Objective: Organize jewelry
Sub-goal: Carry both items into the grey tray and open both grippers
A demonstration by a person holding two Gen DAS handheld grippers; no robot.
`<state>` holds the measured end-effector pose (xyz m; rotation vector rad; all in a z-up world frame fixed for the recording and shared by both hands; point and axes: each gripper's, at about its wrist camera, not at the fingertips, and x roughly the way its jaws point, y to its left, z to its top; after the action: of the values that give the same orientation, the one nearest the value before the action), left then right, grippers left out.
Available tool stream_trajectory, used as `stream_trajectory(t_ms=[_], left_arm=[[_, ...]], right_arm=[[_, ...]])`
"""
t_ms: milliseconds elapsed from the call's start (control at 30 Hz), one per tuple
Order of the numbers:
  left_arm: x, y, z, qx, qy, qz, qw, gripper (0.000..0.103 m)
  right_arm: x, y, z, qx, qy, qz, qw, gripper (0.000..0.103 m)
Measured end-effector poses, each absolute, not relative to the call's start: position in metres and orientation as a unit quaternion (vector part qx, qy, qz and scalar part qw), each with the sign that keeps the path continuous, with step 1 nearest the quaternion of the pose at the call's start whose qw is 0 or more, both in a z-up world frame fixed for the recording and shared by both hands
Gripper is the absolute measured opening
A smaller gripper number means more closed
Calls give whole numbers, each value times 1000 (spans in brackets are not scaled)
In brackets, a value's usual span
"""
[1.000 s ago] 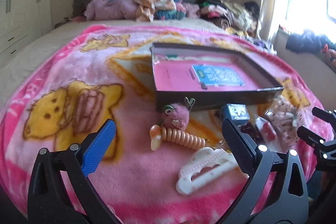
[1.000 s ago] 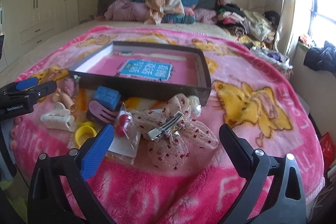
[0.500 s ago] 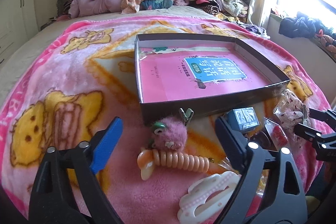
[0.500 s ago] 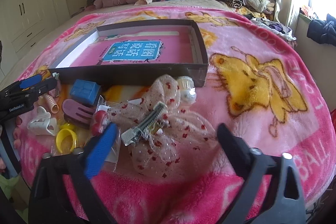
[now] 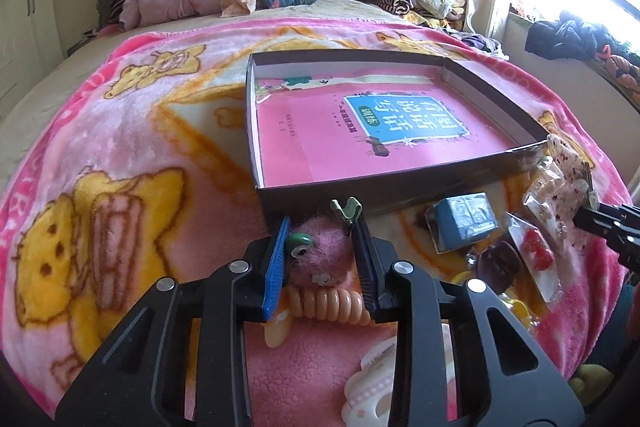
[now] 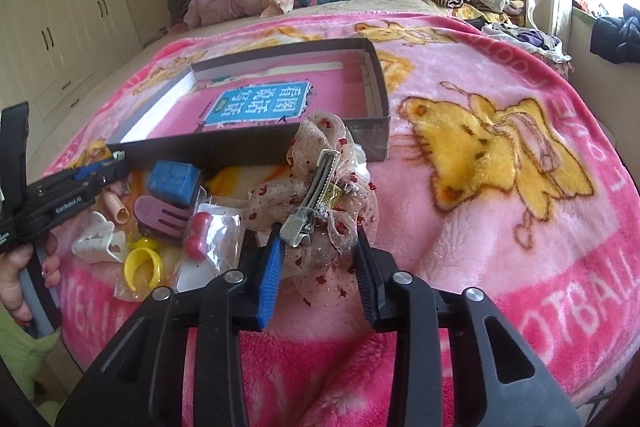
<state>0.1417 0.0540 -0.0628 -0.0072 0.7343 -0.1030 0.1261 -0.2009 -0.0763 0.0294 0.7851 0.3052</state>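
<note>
On the pink blanket, my left gripper [image 5: 322, 229] has its jaws closing on a pink fuzzy hair clip [image 5: 320, 259], whose fluff fills the gap between the pads. It lies just in front of the dark open box [image 5: 400, 187], which holds a pink book [image 5: 360, 135]. In the right wrist view my right gripper [image 6: 318, 233] is closing on a sheer bow hair clip [image 6: 320, 155] with red dots and a metal clip. The tulle sits pressed between its pads, near the box's [image 6: 224, 147] right front corner.
An orange coil hair tie [image 5: 324, 307] and a white claw clip [image 5: 372, 387] lie under the left gripper. A blue box [image 6: 172, 181], purple claw clip [image 6: 160, 219], yellow ring [image 6: 142, 263] and a bag of red beads [image 6: 200, 231] lie between the grippers. Piled clothes are at the bed's head.
Both grippers moved forward and lowered onto their items. Both went from wide open to closed around the fuzzy clip and the bow clip.
</note>
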Motion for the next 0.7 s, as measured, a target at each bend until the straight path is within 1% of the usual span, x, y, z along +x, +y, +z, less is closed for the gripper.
stream_trajectory(t_ms=[200,367,700], left_arm=[[131,53,-41,-15,332,-61,941,23],[140,48,-25,-19,314,-66,947,23],[173,43,-20,-14,312,-62,948,23]], right_arm=[[121,-212,-64,25,363,148,919,31],[127,-219,-53,31,353,146,924,31],[161,-203,-35,11,341,158,927,31]])
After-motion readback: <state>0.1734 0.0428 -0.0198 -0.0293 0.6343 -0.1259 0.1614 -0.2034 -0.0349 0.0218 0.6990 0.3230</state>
